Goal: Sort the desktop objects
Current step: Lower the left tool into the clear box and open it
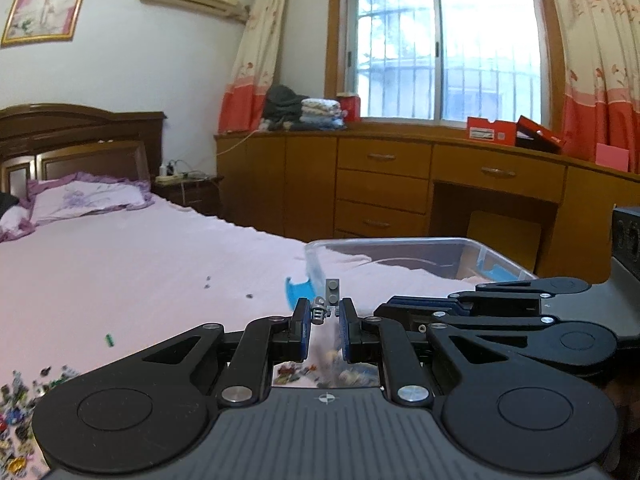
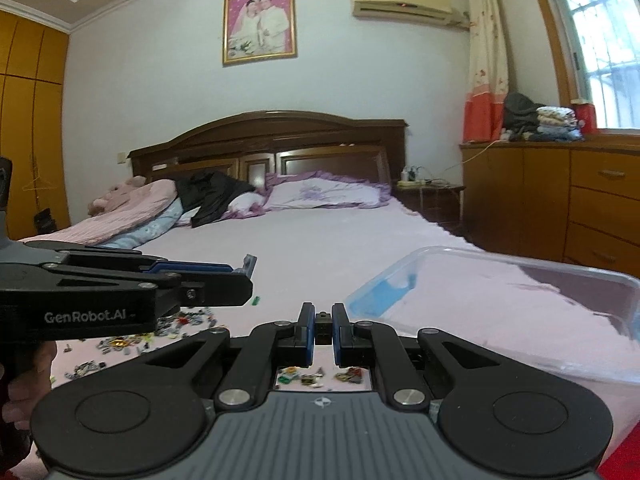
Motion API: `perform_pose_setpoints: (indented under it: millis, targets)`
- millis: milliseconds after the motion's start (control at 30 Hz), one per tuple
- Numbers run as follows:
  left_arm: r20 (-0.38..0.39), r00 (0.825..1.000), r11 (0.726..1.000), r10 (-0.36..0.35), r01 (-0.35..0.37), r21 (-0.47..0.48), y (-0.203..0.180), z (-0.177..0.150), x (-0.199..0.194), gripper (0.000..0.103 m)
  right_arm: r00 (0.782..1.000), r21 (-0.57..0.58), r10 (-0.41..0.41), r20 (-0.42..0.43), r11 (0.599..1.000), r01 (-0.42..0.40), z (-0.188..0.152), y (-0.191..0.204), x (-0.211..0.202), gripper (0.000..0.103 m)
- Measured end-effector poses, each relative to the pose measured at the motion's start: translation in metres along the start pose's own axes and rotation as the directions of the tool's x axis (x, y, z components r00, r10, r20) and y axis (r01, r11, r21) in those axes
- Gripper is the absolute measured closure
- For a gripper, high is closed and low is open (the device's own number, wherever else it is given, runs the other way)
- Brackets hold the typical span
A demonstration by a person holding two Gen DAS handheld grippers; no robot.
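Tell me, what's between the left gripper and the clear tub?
Only bare pink bedsheet, seen in the left wrist view, between left gripper and tub.

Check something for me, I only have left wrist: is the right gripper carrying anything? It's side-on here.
Observer: Yes. The right gripper is shut on a small dark piece.
Operator: Is it over the bin?
Observer: No. In the right wrist view the bin sits ahead and to the right of the tips, with its near corner beside the right finger, not under it.
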State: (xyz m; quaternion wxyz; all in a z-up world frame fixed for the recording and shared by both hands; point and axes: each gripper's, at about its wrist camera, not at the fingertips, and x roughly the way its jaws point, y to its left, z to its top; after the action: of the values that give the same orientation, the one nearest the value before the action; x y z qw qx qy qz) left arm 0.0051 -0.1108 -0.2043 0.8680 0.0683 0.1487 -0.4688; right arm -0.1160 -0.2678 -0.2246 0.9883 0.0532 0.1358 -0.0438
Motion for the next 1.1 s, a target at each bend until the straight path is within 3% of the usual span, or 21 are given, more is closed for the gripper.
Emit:
perform_pose_setpoints:
  millis: [333,600,1100]
  targets:
    - [0.009,0.997,0.997,-0.07,0.07,0.038,-0.021,0.018,0.037,0.087,0.995,0.015,-0.096,0.026,0.995,0.096,0.001,-0.029,-0.008,0.093]
    - [-0.032,0.991,0.989,-0.13,0.132,0.068,-0.044,0.018,0.073,0.087,0.984,0.037,-0.178,0.032,0.984,0.176,-0.004,-0.053,-0.014,0.093]
    - [-0.099,0.988,0.991,-0.12,0.125,0.045,-0.049,0.014,0.117,0.087,0.95,0.075,-0.312,0.017,0.948,0.31,-0.023,-0.092,-0.016,0.093]
